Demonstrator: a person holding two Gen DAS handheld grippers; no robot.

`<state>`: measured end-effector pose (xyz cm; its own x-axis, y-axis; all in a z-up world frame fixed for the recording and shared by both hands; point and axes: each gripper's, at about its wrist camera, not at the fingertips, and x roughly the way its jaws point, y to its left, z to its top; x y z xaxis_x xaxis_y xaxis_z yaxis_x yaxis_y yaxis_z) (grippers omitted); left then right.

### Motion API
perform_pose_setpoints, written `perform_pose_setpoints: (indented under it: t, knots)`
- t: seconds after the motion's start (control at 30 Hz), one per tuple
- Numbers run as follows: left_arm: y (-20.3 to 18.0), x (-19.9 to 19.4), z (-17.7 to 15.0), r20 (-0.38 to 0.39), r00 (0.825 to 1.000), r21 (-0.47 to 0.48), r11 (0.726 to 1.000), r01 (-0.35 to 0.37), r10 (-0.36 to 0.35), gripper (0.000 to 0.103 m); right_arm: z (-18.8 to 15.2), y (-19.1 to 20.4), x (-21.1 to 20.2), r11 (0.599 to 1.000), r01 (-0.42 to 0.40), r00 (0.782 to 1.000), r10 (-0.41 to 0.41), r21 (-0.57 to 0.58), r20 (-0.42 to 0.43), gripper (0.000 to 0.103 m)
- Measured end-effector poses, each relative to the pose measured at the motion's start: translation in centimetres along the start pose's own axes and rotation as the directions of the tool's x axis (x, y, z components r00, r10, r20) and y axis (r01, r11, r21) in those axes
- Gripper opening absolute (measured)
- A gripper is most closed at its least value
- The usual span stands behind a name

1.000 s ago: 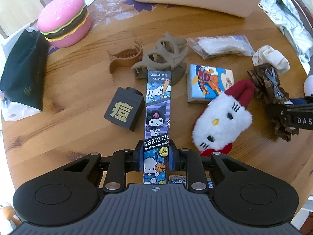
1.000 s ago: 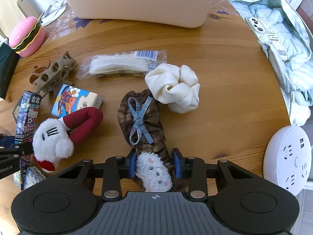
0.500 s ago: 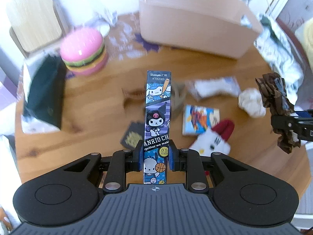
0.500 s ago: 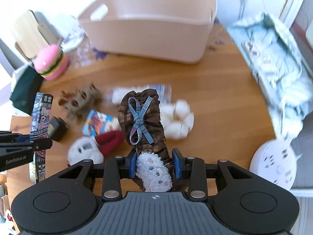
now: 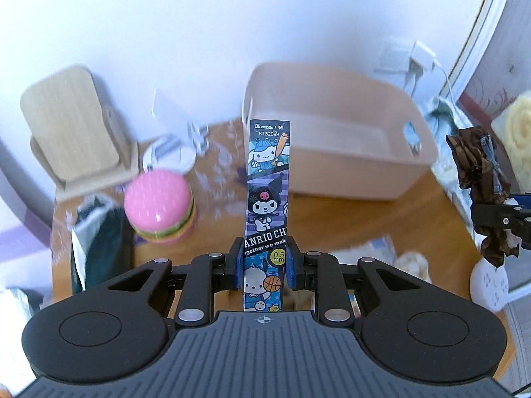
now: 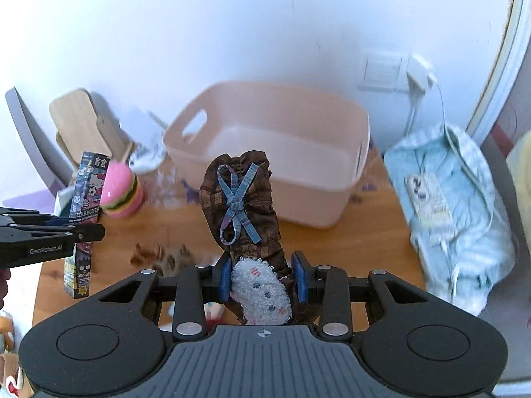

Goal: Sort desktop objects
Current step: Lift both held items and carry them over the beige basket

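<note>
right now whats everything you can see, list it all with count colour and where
bin: 1, pale pink, back of the table
pen box: 1, blue cartoon print, upright in the left claw
plaid scrunchie: 1, brown with blue bow, in the right claw
burger toy: 1, pink, left of the bin
cloth bundle: 1, light blue, right table edge
power strip: 1, white, right table edge
dark bag: 1, dark green, far left
wooden chair: 1, light wood, behind the table
table: 1, brown wood
left claw: 1, black, shut
right claw: 1, black, shut
</note>
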<state>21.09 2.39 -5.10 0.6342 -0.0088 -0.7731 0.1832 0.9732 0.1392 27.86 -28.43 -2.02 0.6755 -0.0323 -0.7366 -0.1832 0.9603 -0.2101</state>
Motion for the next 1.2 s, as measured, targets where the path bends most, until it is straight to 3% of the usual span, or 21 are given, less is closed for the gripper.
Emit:
perform_pose_setpoints:
  t: [0.7, 1.2]
  knots:
    - [-0.3, 3.5, 6.0, 0.151, 0.988, 0.111, 0.994, 0.001, -0.018, 0.024, 8.2, -0.9, 1.6, 0.999, -0.004, 0.989, 0.011, -0.048, 0.147, 0.034]
    - [-5.1, 9.3, 12.2, 0.194, 0.977, 0.210, 0.977, 0.048, -0.089, 0.024, 13.3, -4.0, 5.6, 0.999, 0.014, 0.984, -0.008, -0.033, 0.177, 0.034]
